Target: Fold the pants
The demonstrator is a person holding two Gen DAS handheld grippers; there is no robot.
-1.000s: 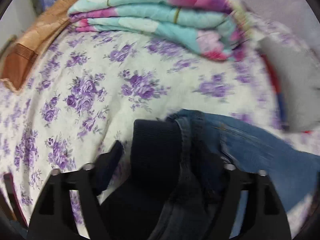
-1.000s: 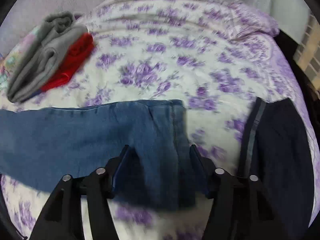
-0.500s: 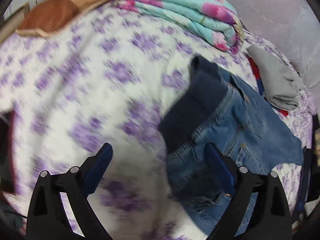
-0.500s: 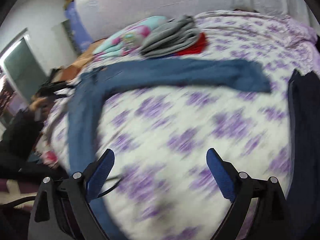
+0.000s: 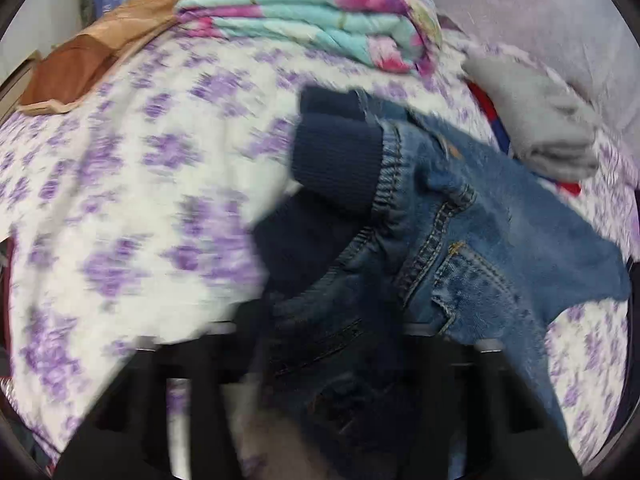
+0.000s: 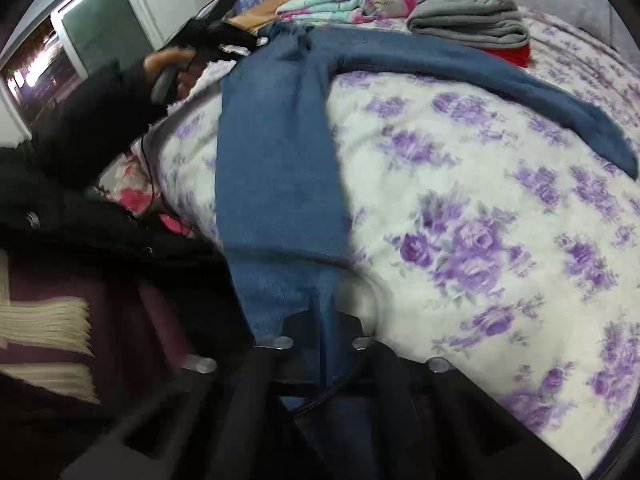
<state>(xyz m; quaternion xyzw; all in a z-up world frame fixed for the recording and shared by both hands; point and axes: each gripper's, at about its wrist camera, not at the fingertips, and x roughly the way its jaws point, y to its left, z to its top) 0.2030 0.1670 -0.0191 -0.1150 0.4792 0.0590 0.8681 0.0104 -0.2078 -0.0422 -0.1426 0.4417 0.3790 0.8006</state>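
Blue jeans (image 6: 276, 152) with a dark navy ribbed waistband (image 5: 340, 160) lie spread on the flowered bed. One leg runs toward my right gripper (image 6: 324, 320), which is shut on that leg's hem at the bed's near edge. The other leg (image 6: 500, 80) stretches off to the right. My left gripper (image 5: 332, 344) is shut on the waist of the jeans (image 5: 460, 240); its fingers are mostly hidden under denim. In the right wrist view the person's hand holds the left gripper (image 6: 216, 40) at the waist end.
A folded turquoise and pink quilt (image 5: 320, 16), a folded grey garment (image 5: 540, 132) on red cloth, and a brown pillow (image 5: 80, 64) lie at the back of the bed (image 5: 120, 200). The person's dark-sleeved arm (image 6: 92, 128) is at left.
Both grippers were open half a second ago. Now the left has closed on the waist and the right on a leg hem, near the bed's edge.
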